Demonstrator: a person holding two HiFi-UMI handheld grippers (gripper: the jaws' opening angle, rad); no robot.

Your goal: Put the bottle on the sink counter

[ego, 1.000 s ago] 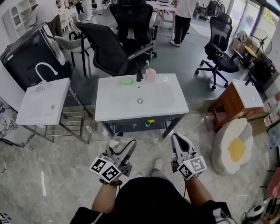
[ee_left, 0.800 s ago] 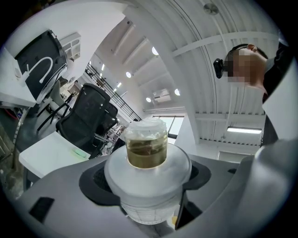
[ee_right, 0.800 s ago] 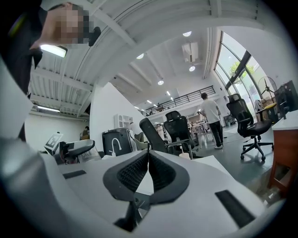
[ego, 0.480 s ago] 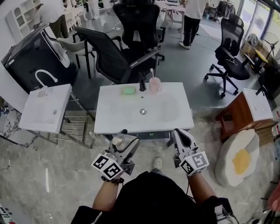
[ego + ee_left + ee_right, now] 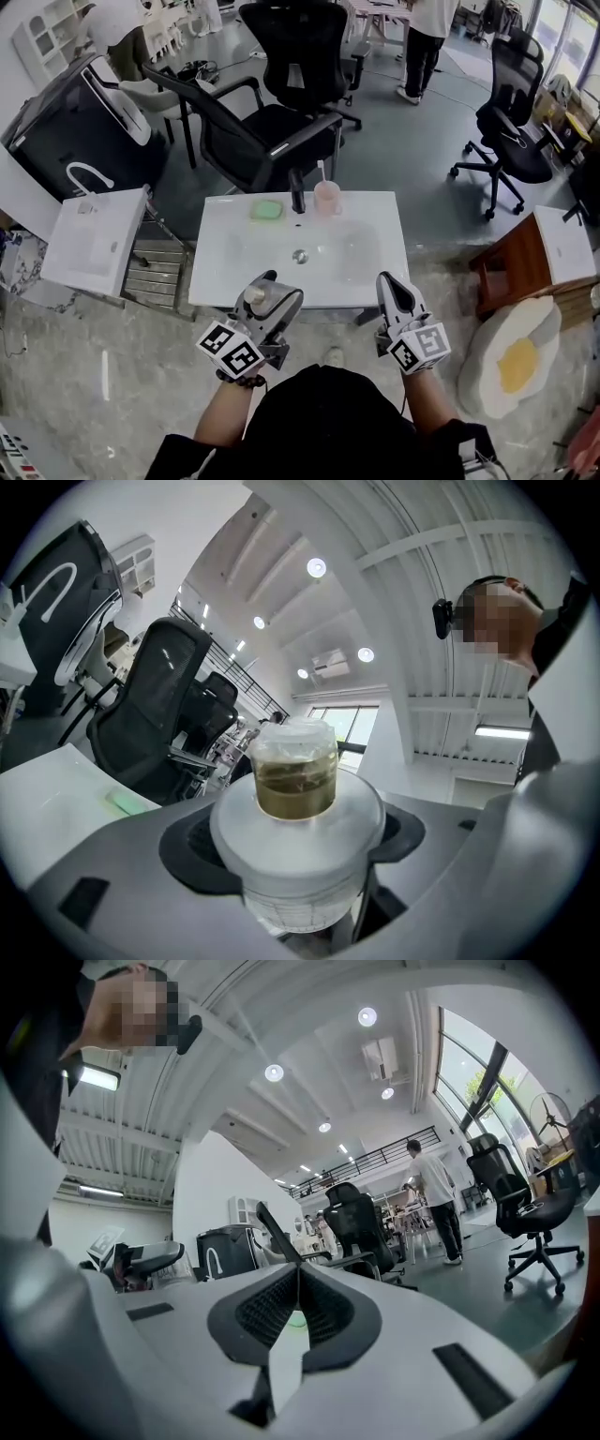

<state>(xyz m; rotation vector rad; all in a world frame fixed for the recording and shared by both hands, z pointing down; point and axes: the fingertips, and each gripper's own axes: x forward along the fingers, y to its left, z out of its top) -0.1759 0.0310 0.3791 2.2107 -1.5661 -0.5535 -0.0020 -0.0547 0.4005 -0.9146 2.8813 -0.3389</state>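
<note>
The left gripper (image 5: 270, 292) clamps a small clear plastic bottle of brownish liquid (image 5: 295, 785); the right gripper (image 5: 392, 284) is closed, empty. Keep it upright, lowering squarely onto the white sink surface (image 5: 220, 272) just ahead.

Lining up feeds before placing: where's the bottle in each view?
Head view: bottle lower left of centre, in the left hand-held gripper.
Left gripper view: bottle dead centre, clamped.
Right gripper view: not clearly visible.
Shared landmark: black cabinet, in all three.
</note>
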